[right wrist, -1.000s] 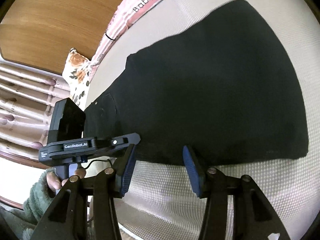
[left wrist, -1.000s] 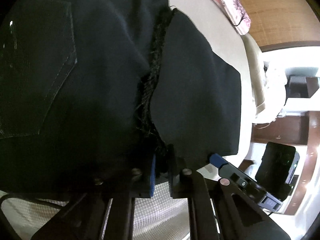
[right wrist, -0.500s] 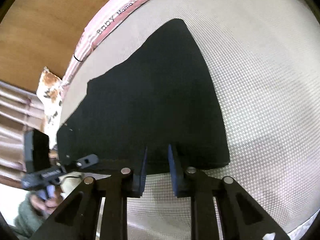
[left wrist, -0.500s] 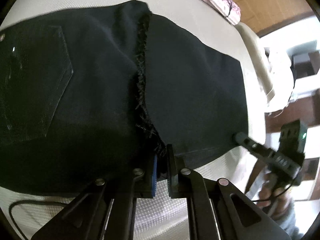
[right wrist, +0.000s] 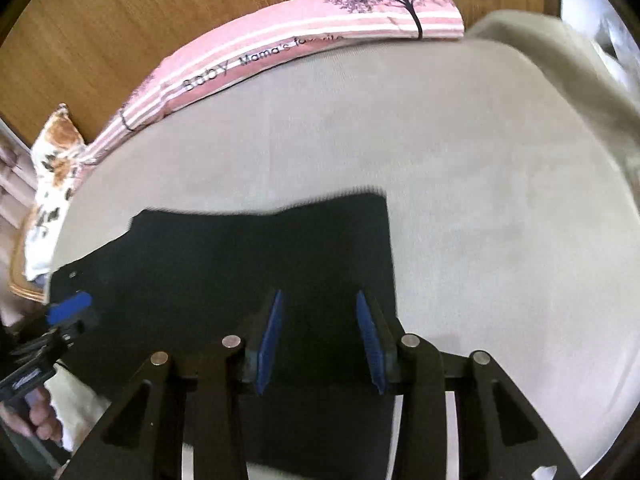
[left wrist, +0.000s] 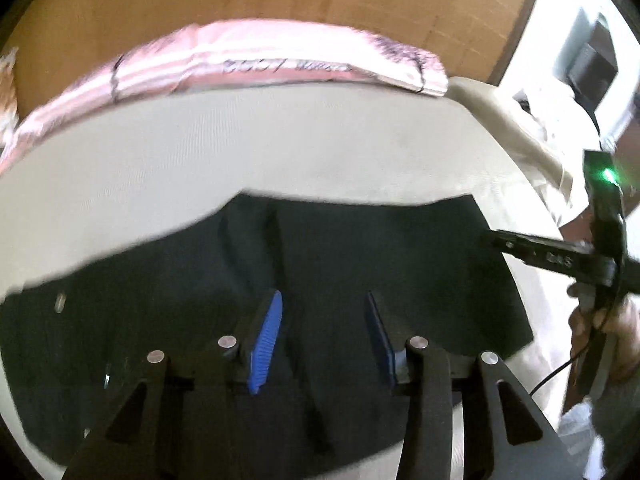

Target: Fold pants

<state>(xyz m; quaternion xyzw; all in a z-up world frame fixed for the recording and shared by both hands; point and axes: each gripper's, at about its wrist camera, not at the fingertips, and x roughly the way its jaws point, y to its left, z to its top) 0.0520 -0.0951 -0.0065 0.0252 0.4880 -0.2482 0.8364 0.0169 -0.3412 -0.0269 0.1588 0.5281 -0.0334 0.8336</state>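
Both sets of tongs stand spread and empty over the black pants (left wrist: 360, 264), which lie folded flat across the lower half of each frame on the pale bed (left wrist: 280, 140). The left tongs (left wrist: 324, 340) hover above the middle of the cloth; the right tongs (right wrist: 320, 336) sit near its right-hand edge. The fold looks laid down, so the step in hand is judged to be letting go and drawing clear. Done well, that means lifting straight away without a pad snagging the top layer, then checking that the edges line up before any further fold. Half a second ago both pairs were nearly pressed together at the near hem, the left pinching the frayed seam; now they have released and tilted up toward the pink pillow (right wrist: 320, 28).
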